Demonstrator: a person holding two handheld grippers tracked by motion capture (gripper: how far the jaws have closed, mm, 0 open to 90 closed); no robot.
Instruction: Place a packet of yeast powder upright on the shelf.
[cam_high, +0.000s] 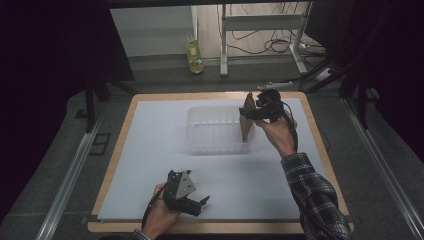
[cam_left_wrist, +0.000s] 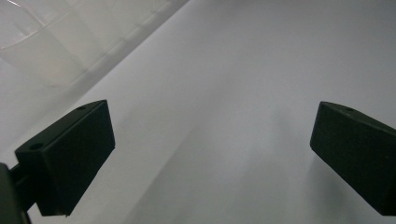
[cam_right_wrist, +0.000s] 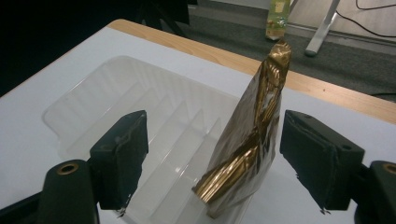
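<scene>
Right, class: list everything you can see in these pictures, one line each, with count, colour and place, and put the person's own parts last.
Table: one, wooden edge, white sheet on top, centre.
Tray: one, clear ribbed plastic, far middle of the sheet.
Foil pouch: one, gold, standing at the tray's right end between the right gripper's open jaws.
Bottle: one, yellowish, on the floor beyond the table.
Metal stand: one, white, floor behind, cables around it.
Left gripper: black, open, near table edge.
Right gripper: black, open.
Checked sleeve: one, right forearm.
</scene>
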